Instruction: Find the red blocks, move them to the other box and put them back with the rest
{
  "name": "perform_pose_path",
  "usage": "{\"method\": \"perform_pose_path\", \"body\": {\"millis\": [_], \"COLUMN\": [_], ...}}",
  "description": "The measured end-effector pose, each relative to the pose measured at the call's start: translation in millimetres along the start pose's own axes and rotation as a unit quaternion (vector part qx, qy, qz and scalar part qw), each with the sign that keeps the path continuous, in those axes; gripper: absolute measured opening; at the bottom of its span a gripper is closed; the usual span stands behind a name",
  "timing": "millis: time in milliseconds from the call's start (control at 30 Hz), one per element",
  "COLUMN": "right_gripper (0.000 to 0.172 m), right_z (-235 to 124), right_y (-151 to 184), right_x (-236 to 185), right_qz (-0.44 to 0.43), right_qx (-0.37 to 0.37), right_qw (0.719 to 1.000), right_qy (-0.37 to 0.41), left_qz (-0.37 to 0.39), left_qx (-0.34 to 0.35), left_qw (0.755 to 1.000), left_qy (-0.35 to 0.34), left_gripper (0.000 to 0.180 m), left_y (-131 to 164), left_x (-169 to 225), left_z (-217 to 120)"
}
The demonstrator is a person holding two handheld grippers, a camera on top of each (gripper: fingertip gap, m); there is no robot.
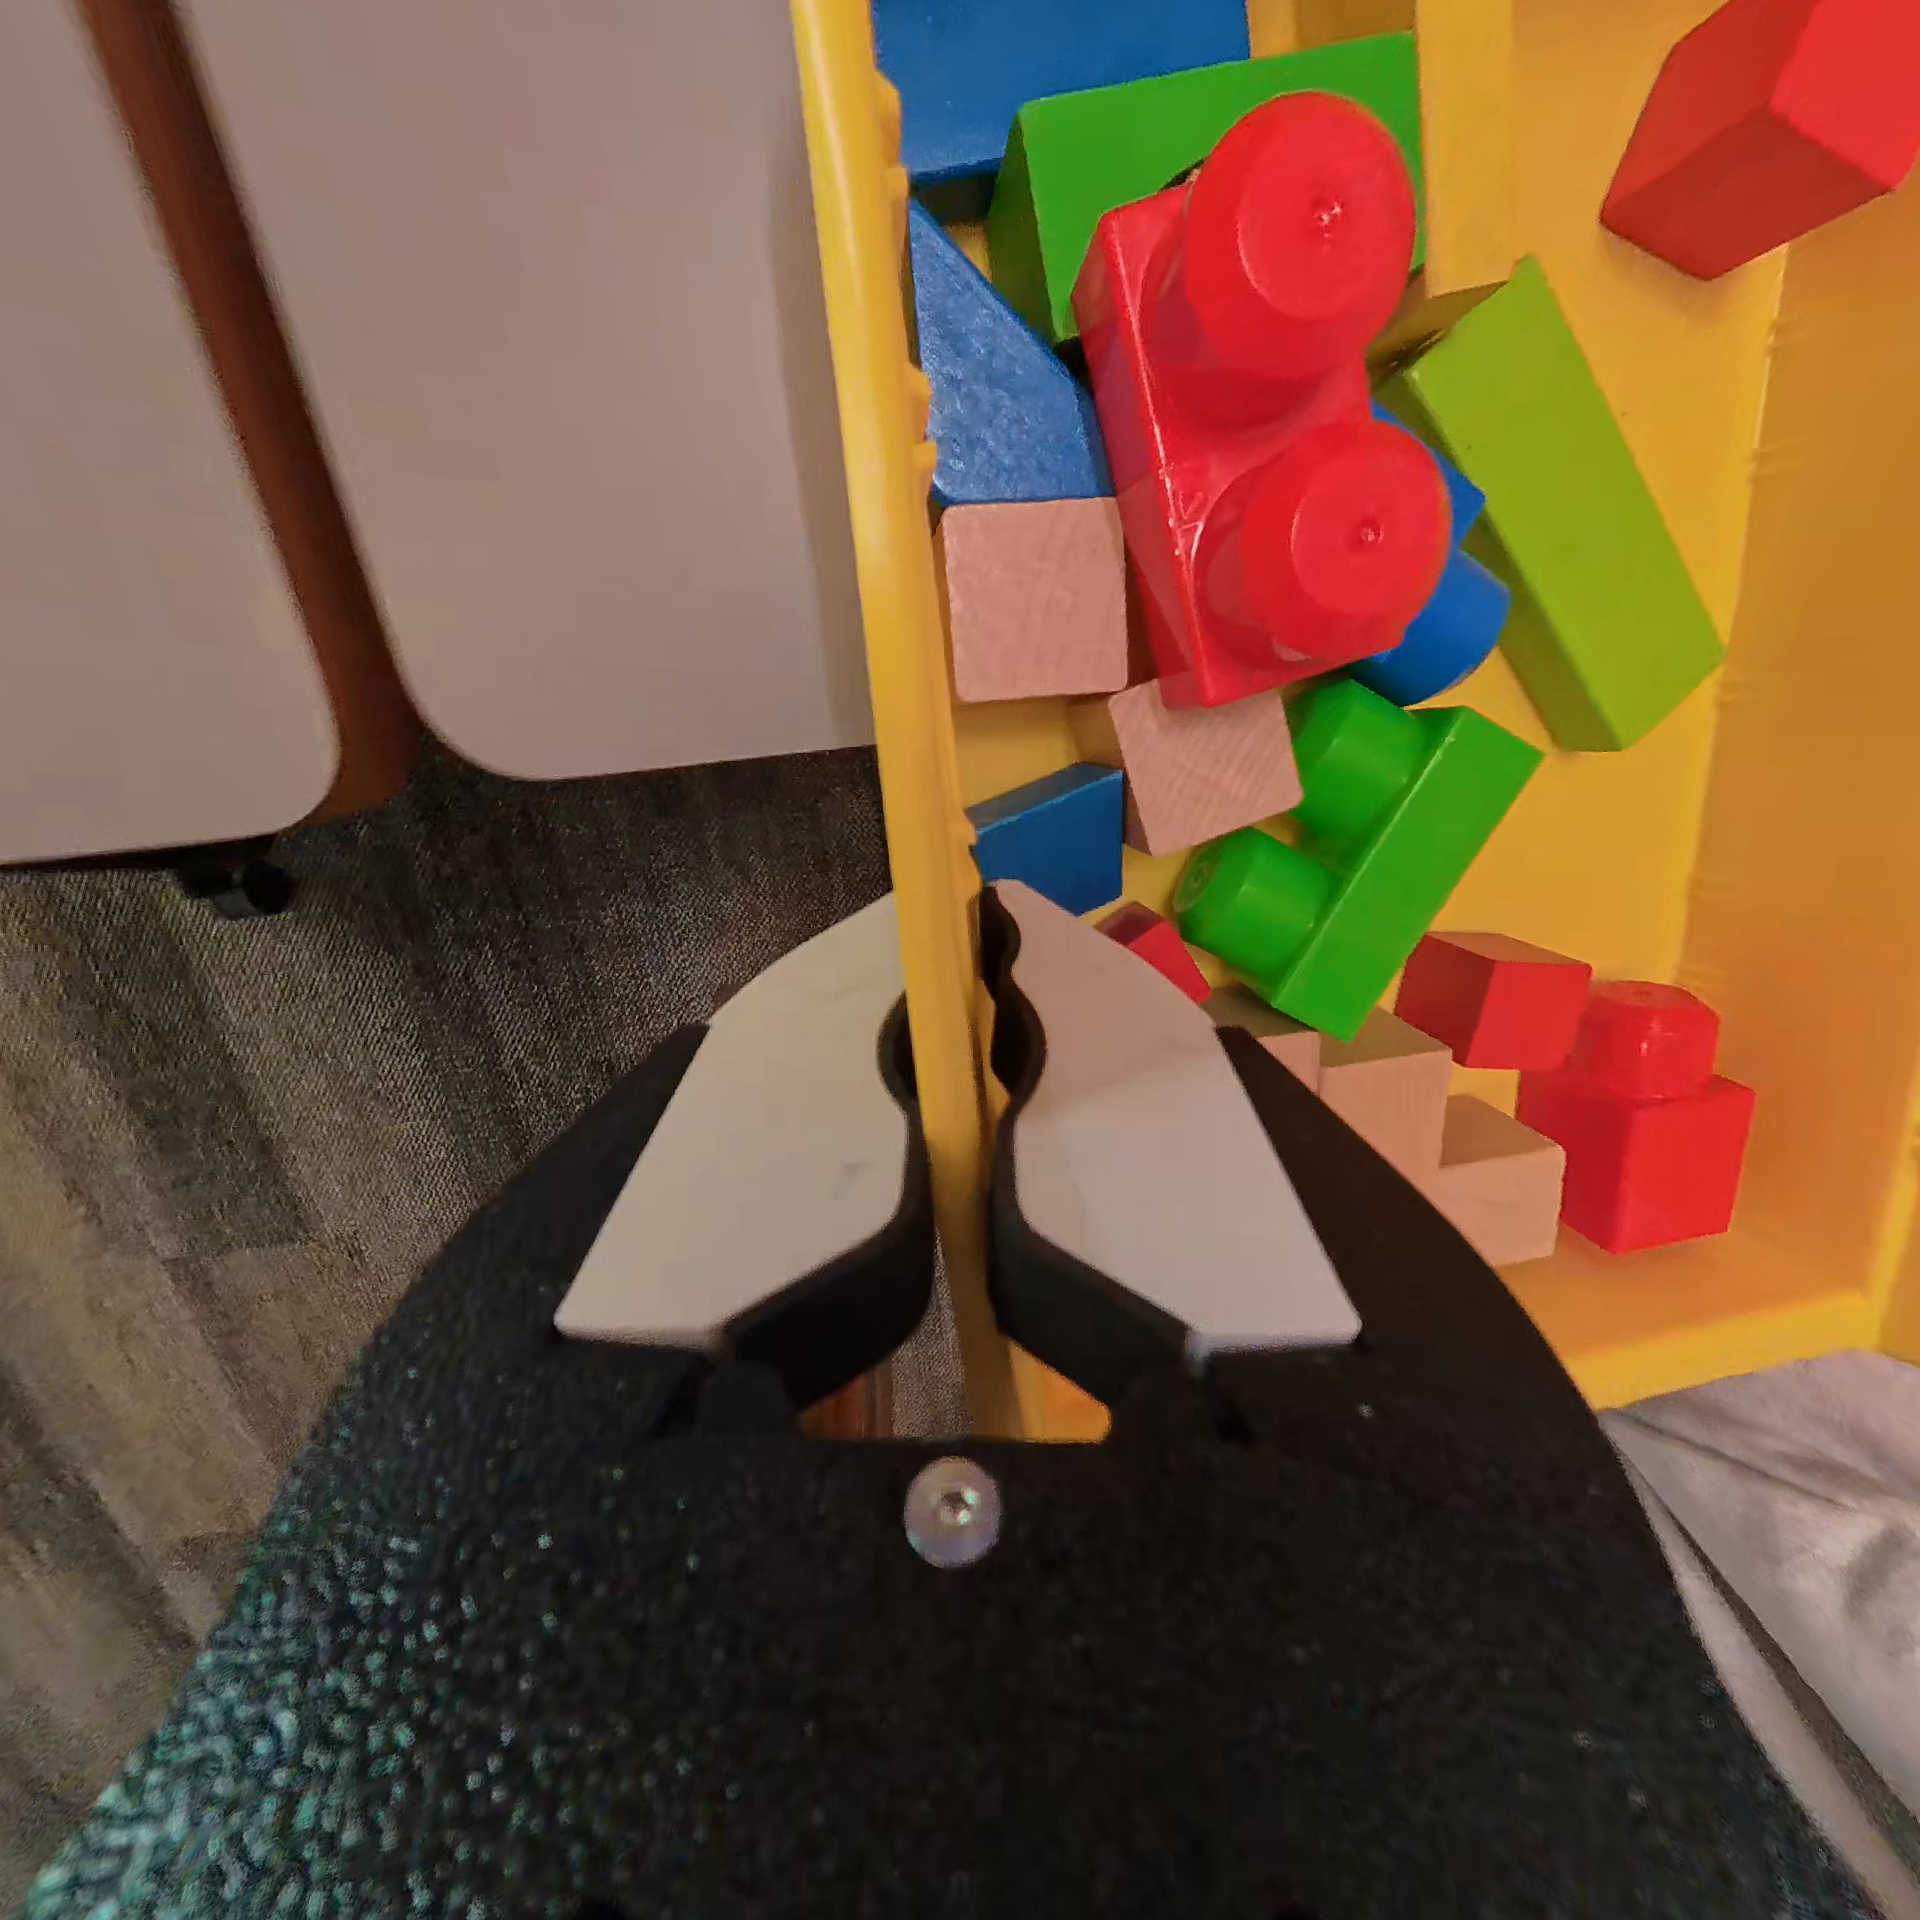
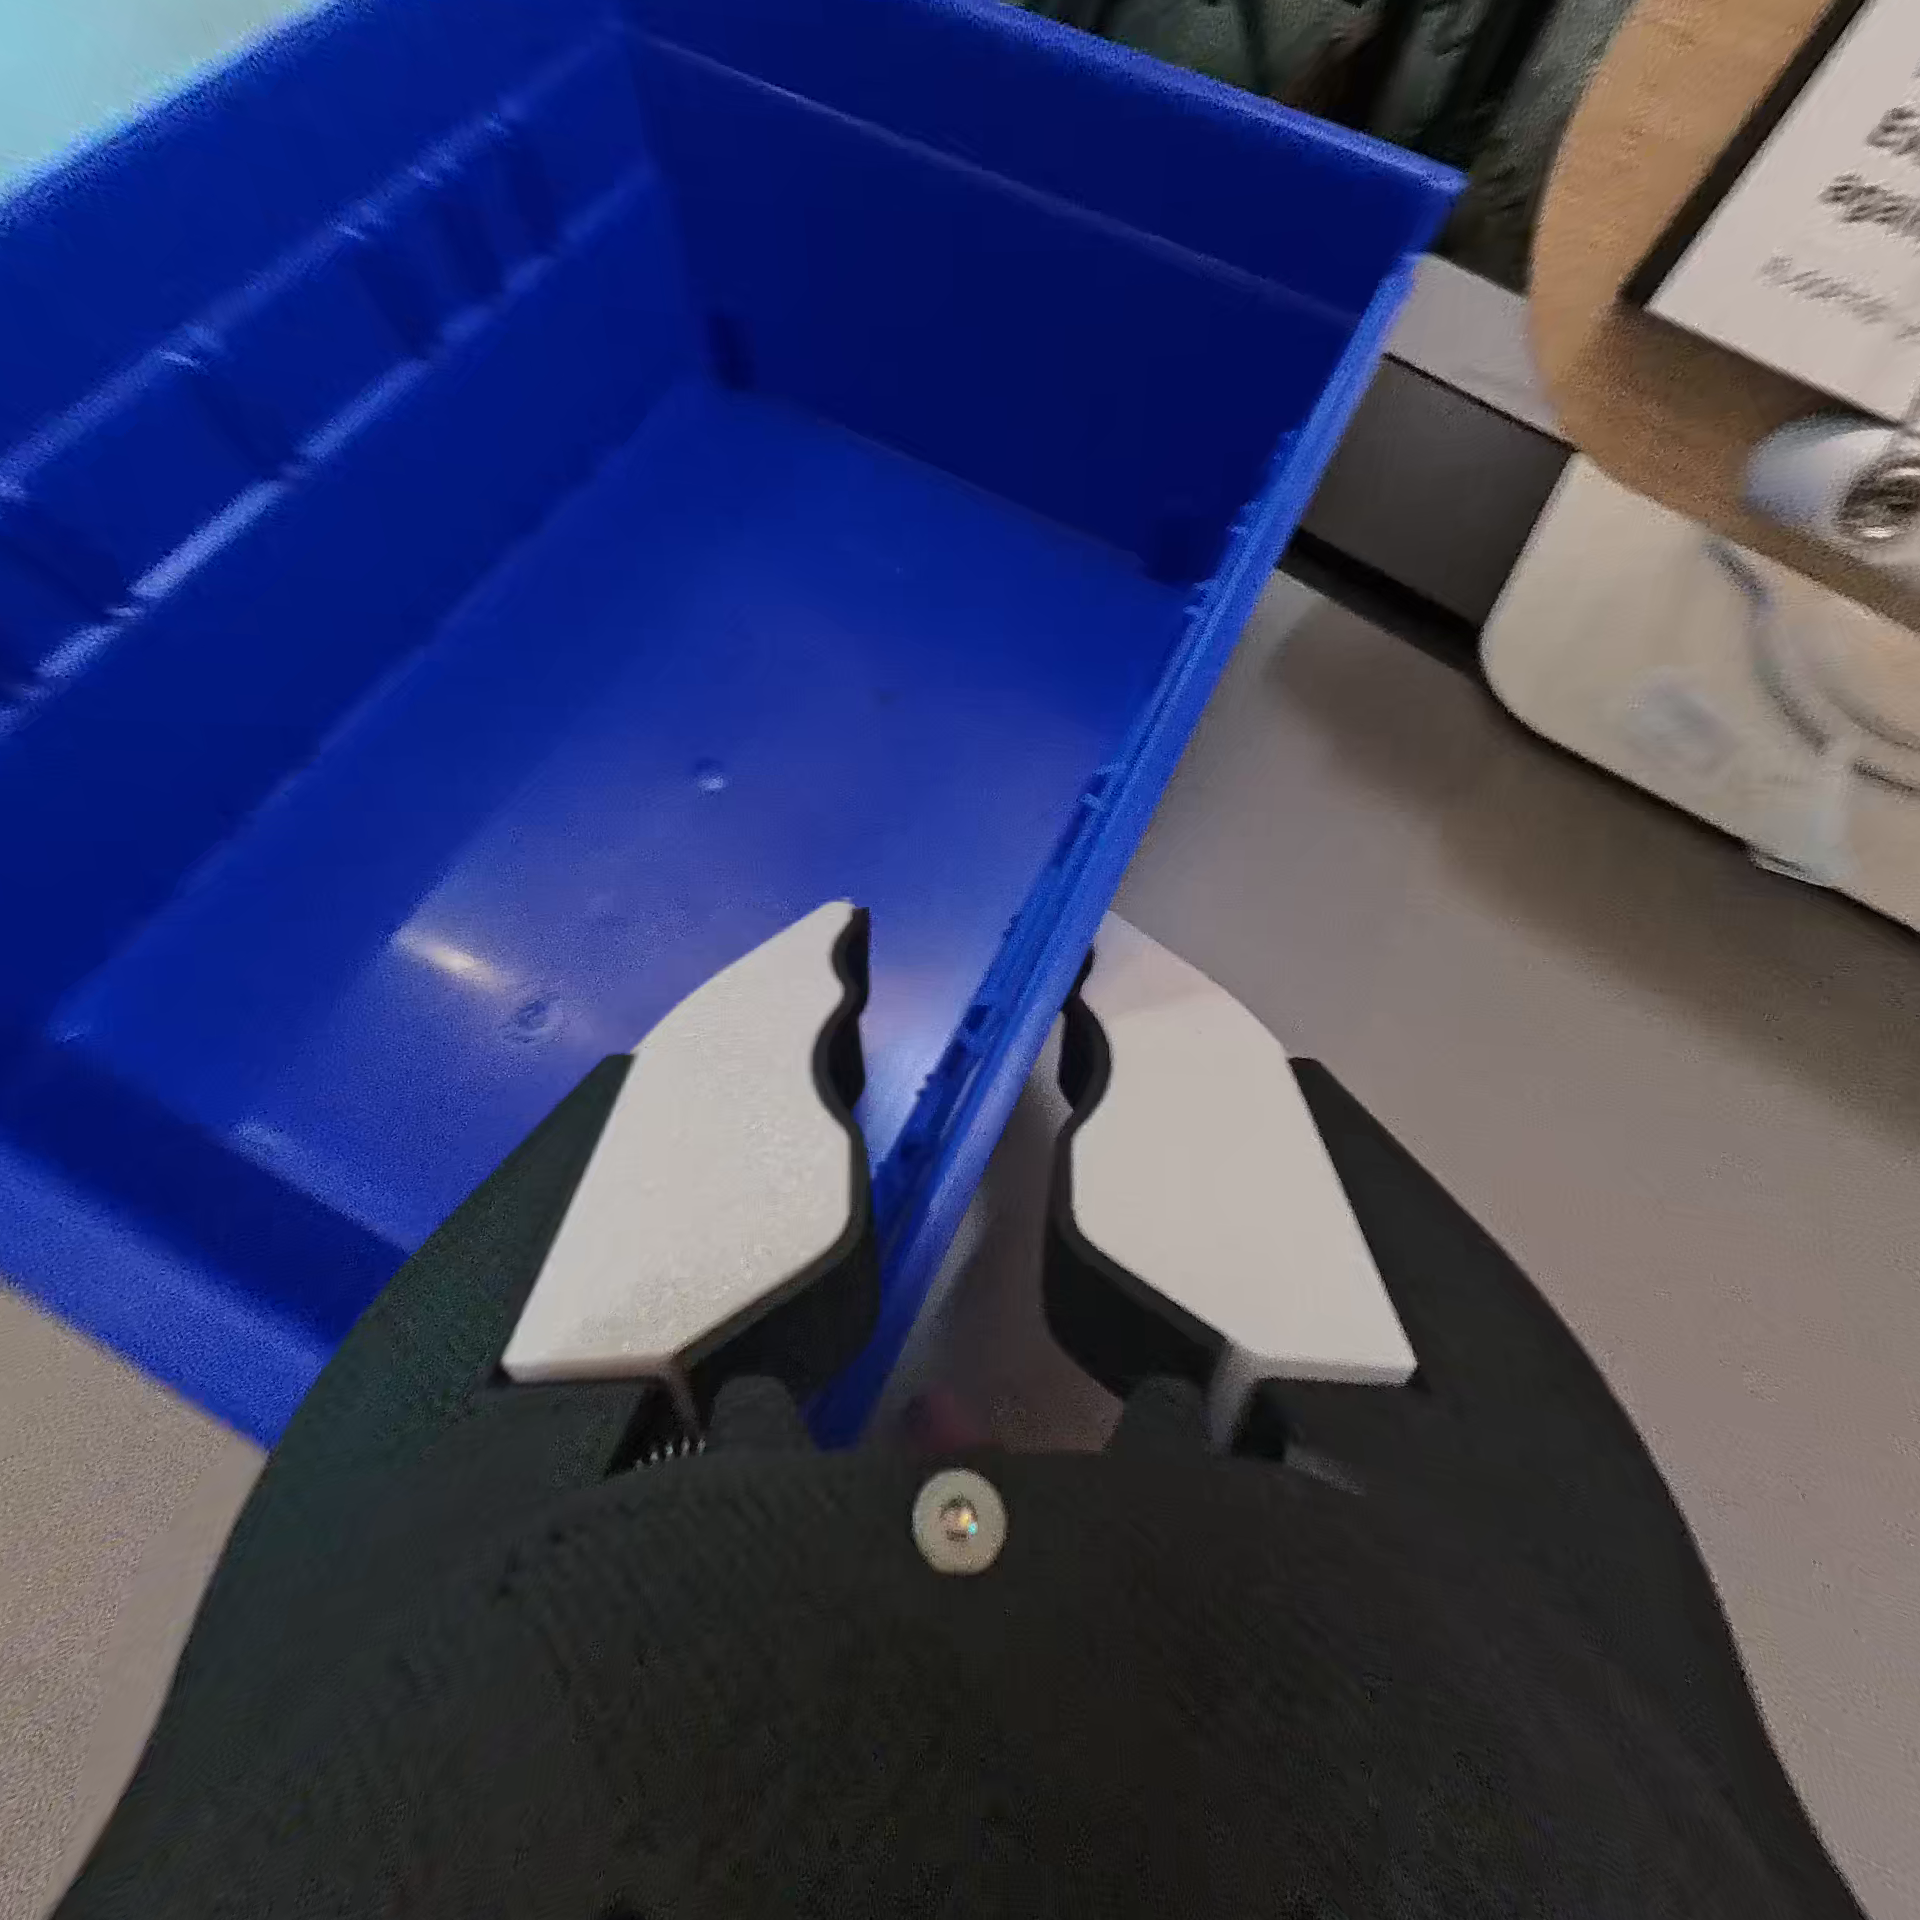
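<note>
Right of left gripper (image 1: 951,997): red blocks (image 1: 1262,405) in yellow box (image 1: 914,727).

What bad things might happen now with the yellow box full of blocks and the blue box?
1. The yellow box is tipped steeply, pinched by its thin wall in the left gripper. It might slip.
2. The blocks are piled loosely, and the red two-stud block lies on top, so non-red blocks such as the green two-stud block may tumble out too.
3. The right gripper straddles the blue box wall with a visible gap, so that box could slide.
</note>
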State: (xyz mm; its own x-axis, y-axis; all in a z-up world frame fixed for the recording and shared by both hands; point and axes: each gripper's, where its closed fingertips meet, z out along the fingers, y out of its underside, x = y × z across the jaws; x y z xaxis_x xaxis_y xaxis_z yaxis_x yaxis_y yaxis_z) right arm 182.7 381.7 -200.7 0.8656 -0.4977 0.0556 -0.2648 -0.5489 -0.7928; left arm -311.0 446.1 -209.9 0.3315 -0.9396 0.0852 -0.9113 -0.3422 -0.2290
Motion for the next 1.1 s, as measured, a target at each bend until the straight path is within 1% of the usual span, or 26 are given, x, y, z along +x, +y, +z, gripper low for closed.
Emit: {"method": "perform_pose_path", "body": {"millis": [33, 67, 167, 200, 267, 333, 400, 467, 567, 700, 800, 900, 1000, 1100], "right_gripper": [0.026, 0.022, 0.009, 0.009, 0.008, 0.008, 0.008, 0.007, 0.007, 0.008, 0.008, 0.008, 0.008, 0.009], "right_z": [-0.3, -2.1, -17.7, -26.4, -48.8, -77.3, -109.0, -140.3, -185.9, -246.8, -290.5, -335.5, -381.1, -417.6], "right_y": [1.0, 2.2, 9.6, 13.9, 25.0, 39.0, 55.1, 73.0, 102.6, 145.1, 181.4, 216.5, 242.7, 260.0], "right_x": [4.8, 6.1, 3.3, 0.9, -0.5, 5.5, 21.2, 46.2, 93.5, 168.0, 229.5, 298.5, 373.8, 446.3], "right_qz": [0.0, 0.008, 0.023, 0.026, 0.007, -0.021, -0.037, -0.057, -0.047, -0.011, 0.054, 0.142, 0.213, 0.251], "right_qx": [-0.004, -0.01, -0.017, -0.017, -0.018, -0.015, -0.012, -0.005, -0.003, -0.004, -0.002, 0.014, 0.043, 0.065], "right_qw": [1.0, 1.0, 0.999, 0.999, 0.997, 0.996, 0.995, 0.994, 0.995, 0.998, 0.998, 0.99, 0.975, 0.958], "right_qy": [0.015, 0.015, -0.018, -0.041, -0.075, -0.091, -0.097, -0.091, -0.083, -0.054, -0.039, -0.019, 0.042, 0.123], "left_qz": [-0.014, -0.026, -0.048, -0.048, -0.044, -0.04, -0.039, -0.039, -0.037, -0.033, -0.028, -0.023, -0.017, -0.01], "left_qx": [0.004, 0.006, 0.009, 0.009, 0.011, 0.013, 0.012, 0.014, 0.021, 0.025, 0.029, 0.031, 0.033, 0.032], "left_qw": [1.0, 1.0, 0.998, 0.998, 0.998, 0.998, 0.998, 0.998, 0.998, 0.999, 0.999, 0.999, 0.999, 0.999], "left_qy": [-0.008, -0.015, -0.03, -0.035, -0.041, -0.041, -0.041, -0.042, -0.038, -0.024, -0.009, 0.007, 0.015, 0.019], "left_gripper": [0.005, 0.005, 0.005, 0.005, 0.005, 0.005, 0.005, 0.005, 0.005, 0.005, 0.005, 0.005, 0.005, 0.005], "left_y": [1.8, 3.1, 2.8, 1.3, -4.2, -11.2, -18.6, -28.4, -49.6, -87.1, -120.8, -156.0, -192.2, -227.7], "left_x": [-10.8, -20.2, -38.5, -42.5, -47.6, -50.0, -50.9, -49.6, -42.7, -25.8, -10.7, 4.1, 15.7, 24.7], "left_z": [-1.0, -2.1, -6.0, -6.8, -6.8, -5.9, -3.1, 1.4, 9.6, 26.2, 41.7, 57.7, 68.3, 77.6]}}
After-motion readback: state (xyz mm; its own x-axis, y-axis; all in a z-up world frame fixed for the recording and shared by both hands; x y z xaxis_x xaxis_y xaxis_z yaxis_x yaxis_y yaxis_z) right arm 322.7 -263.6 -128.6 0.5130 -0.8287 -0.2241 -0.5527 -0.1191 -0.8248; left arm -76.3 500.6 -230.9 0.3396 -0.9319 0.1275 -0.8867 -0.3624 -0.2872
